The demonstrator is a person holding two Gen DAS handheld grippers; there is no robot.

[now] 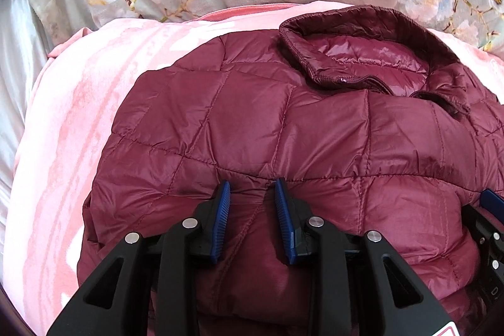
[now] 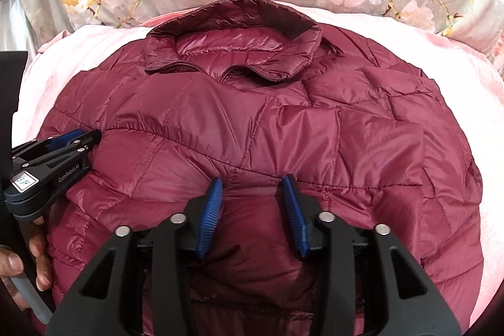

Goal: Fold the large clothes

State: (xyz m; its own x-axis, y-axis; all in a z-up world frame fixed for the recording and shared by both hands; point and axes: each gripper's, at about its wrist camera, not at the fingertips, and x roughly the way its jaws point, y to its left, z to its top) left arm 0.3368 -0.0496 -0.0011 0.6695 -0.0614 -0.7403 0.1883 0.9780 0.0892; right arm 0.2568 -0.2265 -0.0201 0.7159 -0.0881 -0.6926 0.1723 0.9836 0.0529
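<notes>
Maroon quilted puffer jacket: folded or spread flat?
Folded. The maroon quilted puffer jacket forms a compact bundle, a quilted layer doubled up below its collar.

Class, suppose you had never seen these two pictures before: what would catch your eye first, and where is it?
A glossy maroon quilted jacket fills the middle, its collar at the far end, lying on a pink blanket. Two black grippers with blue pads, left gripper and right gripper, rest at its near edge, fabric bulging between their fingers.
</notes>
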